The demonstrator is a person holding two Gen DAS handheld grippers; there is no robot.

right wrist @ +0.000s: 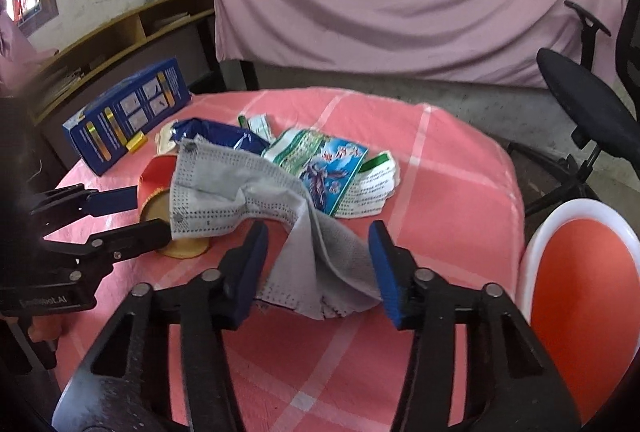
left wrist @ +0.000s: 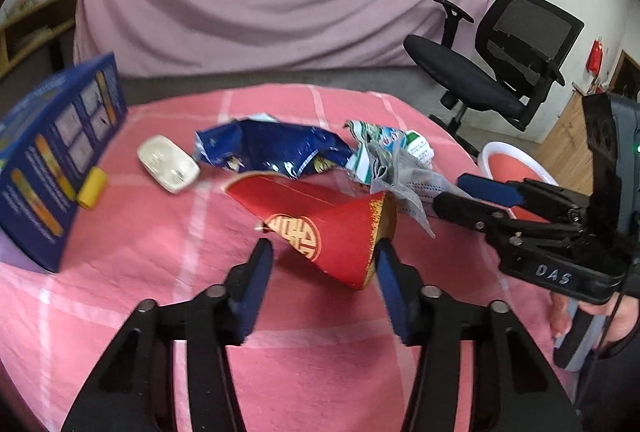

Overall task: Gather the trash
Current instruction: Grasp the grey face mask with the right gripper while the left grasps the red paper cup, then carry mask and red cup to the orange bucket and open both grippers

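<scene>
Closest to the left camera, the left gripper (left wrist: 322, 256) has its jaws spread wide, straddling the near end of the red paper cup (left wrist: 320, 222), which lies tipped on its side on the pink checked worktop (left wrist: 320, 372). Its gold-rimmed mouth points to the right, its long axis runs back and to the left, and the blue pads sit either side of it. I can't tell if they touch yet, but they're clearly not squeezing.

Going left to right: blue box (left wrist: 56, 168) standing at the left edge, small yellow roll (left wrist: 93, 188) beside it, white plastic tray (left wrist: 168, 164), blue snack bag (left wrist: 272, 148) behind the cup, green-and-white wrapper (left wrist: 388, 148), then the grey face mask (right wrist: 256, 192).

The right gripper (right wrist: 318, 264) is released too, jaws wide, with the mask's draped near end hanging between the pads and one corner flopped over the cup's mouth. So each side has its own target: left is nearer the cup, right the mask.

My guess is that lifting the cup could drag the mask along. Red bin (right wrist: 584, 296) sits just off the worktop's right edge, with open cloth on the way.
</scene>
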